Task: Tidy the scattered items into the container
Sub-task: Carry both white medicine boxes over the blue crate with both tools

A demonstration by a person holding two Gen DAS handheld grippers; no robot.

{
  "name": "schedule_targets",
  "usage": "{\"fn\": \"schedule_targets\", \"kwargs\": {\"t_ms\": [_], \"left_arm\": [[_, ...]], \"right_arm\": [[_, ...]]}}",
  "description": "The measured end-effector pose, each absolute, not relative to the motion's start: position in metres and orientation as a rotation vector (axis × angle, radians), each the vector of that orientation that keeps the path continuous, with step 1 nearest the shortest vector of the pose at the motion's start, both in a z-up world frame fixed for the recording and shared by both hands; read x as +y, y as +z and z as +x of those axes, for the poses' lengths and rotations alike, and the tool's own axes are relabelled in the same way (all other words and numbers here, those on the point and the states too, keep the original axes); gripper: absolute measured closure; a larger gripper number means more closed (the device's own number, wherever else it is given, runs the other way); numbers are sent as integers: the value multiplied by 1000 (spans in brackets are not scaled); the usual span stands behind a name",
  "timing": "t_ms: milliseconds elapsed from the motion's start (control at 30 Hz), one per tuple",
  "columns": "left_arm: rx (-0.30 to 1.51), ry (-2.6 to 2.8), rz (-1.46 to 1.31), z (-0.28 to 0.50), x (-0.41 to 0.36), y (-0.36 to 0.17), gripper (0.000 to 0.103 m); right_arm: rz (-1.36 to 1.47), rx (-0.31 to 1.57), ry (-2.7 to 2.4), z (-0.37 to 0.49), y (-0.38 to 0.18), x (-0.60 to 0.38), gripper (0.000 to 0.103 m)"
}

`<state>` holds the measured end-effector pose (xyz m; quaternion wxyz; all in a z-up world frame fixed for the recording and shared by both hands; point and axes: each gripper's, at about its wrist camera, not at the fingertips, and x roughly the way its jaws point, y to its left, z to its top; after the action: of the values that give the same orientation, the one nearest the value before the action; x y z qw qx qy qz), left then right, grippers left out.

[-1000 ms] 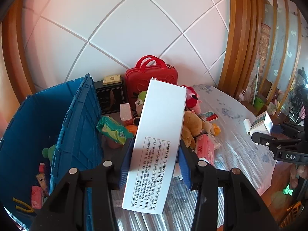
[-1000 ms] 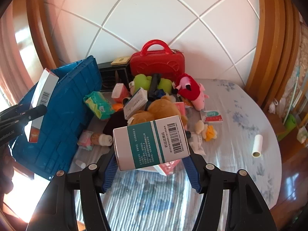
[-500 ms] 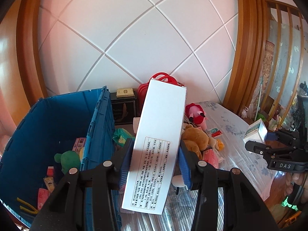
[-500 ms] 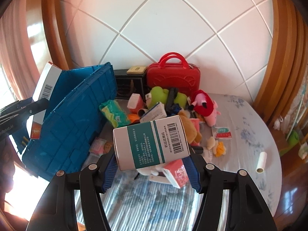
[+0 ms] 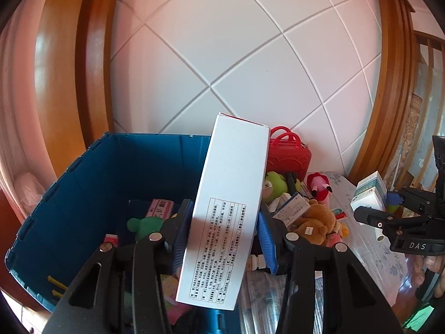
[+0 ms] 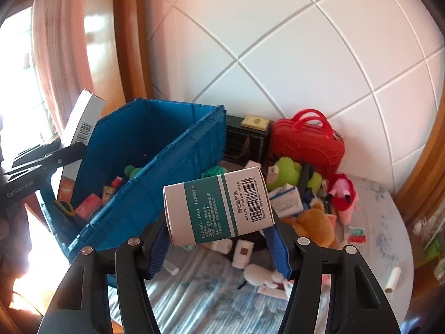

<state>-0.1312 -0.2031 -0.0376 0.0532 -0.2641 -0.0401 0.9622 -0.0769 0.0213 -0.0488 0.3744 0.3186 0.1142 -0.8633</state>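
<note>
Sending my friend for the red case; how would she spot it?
Start at the blue crate and look right along the white tiled wall. Past the dark box stands the red case, upright behind the plush toys, the only hard-shelled item with twin loop handles.

Cloth-covered table, blue crate, red case, scattered toys

L gripper: jaws clamped, tilted down. R gripper: same; fingers prob. gripping handle.
</note>
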Motion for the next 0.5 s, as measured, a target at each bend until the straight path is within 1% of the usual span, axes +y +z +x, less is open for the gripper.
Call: {"fn": "schedule_targets", "kwargs": {"t_ms": [500], "left_arm": [[-230, 3033, -826, -121, -342, -47, 59]], "right_arm": [[740, 385, -2046, -24, -41, -127, 41]]}}
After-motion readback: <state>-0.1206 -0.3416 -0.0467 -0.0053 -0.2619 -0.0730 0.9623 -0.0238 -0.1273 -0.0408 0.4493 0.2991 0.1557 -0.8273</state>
